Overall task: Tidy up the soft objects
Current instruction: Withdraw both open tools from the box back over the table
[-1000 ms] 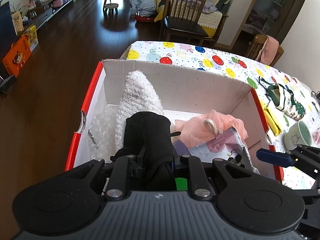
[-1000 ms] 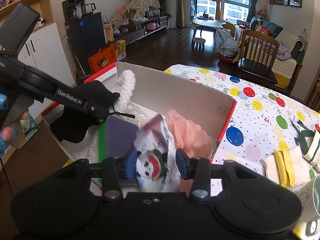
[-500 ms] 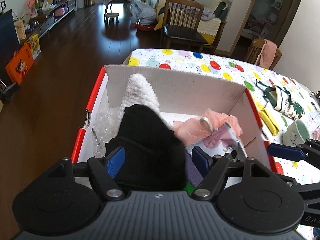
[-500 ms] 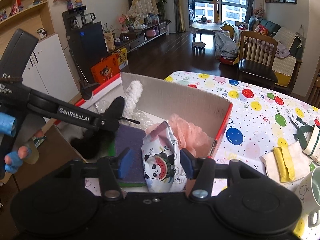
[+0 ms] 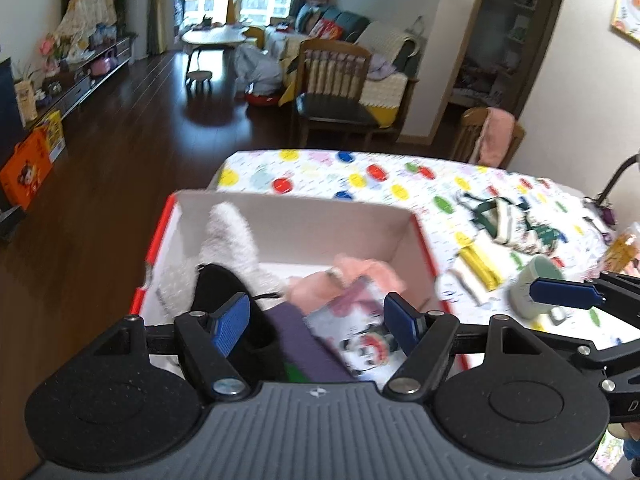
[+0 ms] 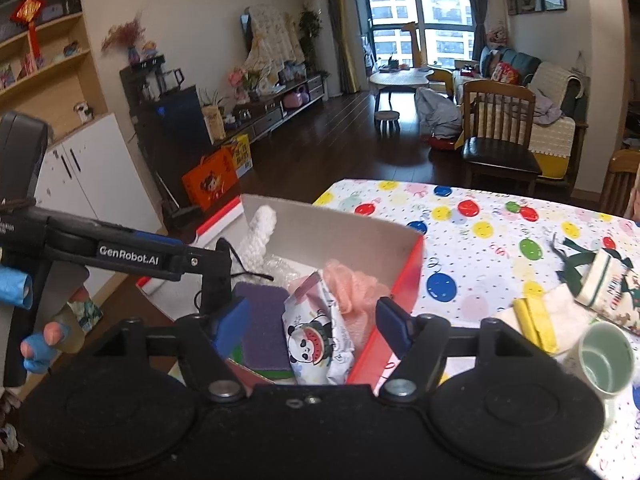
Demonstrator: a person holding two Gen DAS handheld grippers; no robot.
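Observation:
An open cardboard box (image 5: 160,236) with a red rim stands at the table's near end. In it lie a white fluffy piece (image 5: 232,240), a black soft piece (image 5: 224,284), a pink mesh sponge (image 5: 360,272), a purple sponge (image 5: 304,344) and a panda-print packet (image 5: 360,336). My left gripper (image 5: 316,324) hangs open above the box with nothing between its pads. My right gripper (image 6: 313,324) is above the box's (image 6: 344,236) near corner. Its jaws are opening, and the panda packet (image 6: 316,340) stands between the pads, which do not touch it.
On the balloon-print tablecloth (image 6: 480,232) to the right lie a yellow cloth (image 6: 536,320), a green mug (image 6: 604,356) and a green-trimmed pouch (image 6: 604,284). A wooden chair (image 5: 332,96) stands beyond the table. Dark floor lies left of the box.
My left gripper opened and let go of the black piece, which now lies in the box. My right gripper's jaws spread away from the panda packet. Both grippers rose and drew back.

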